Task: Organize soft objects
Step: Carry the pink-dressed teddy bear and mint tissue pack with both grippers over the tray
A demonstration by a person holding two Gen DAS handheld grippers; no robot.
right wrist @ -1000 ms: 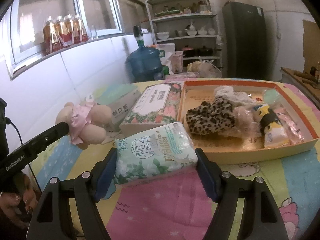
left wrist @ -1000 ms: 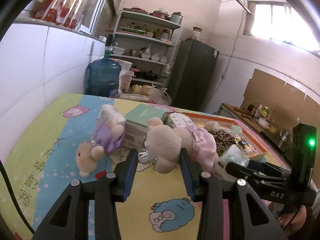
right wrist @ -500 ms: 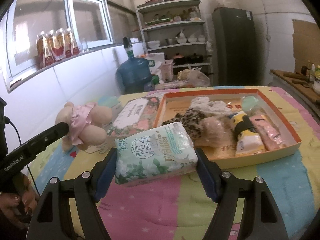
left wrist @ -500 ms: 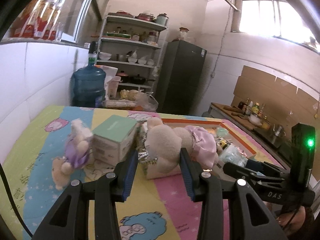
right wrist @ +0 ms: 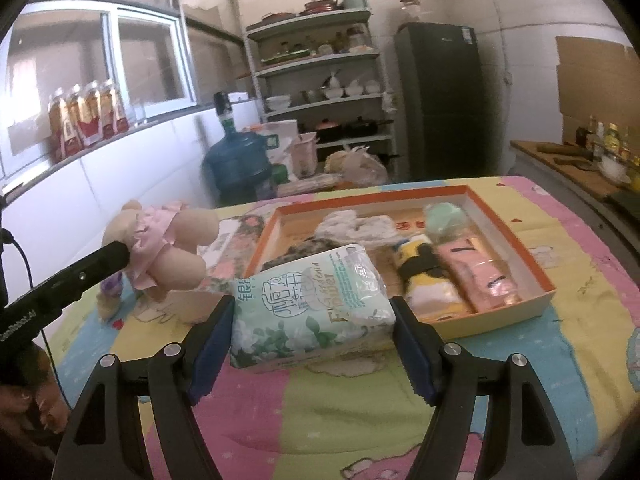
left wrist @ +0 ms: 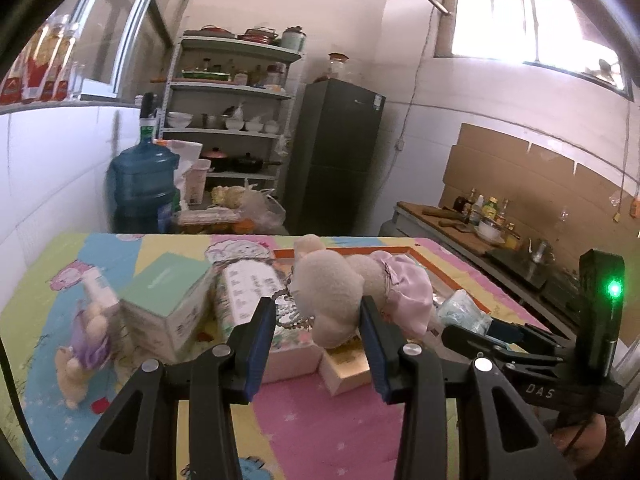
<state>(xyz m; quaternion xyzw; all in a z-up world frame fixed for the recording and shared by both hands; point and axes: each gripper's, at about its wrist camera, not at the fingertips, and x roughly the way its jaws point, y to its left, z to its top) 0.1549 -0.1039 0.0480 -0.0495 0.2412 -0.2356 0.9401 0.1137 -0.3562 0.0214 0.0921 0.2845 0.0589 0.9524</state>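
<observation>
My left gripper (left wrist: 316,316) is shut on a beige teddy bear in a pink dress (left wrist: 340,288) and holds it above the table; the bear also shows in the right wrist view (right wrist: 164,248). My right gripper (right wrist: 312,320) is shut on a green-and-white pack of tissues (right wrist: 308,304), held above the table in front of the orange-rimmed tray (right wrist: 516,248). The tray holds a leopard-print cloth, white cloth, a yellow-and-black soft item (right wrist: 424,272) and a pink pack (right wrist: 480,276). A second small bear in purple (left wrist: 86,344) lies on the table at the left.
A mint-topped box (left wrist: 168,304) and a floral tissue box (left wrist: 256,300) stand left of the tray on the colourful tablecloth (left wrist: 320,432). Behind the table are a blue water jug (left wrist: 140,184), shelves (left wrist: 232,120) and a dark fridge (left wrist: 336,160). A counter with bottles runs along the right.
Both grippers have lifted and swung right toward the tray with their loads. The purple bear and boxes have slid left in the left wrist view. Both grips are unchanged.
</observation>
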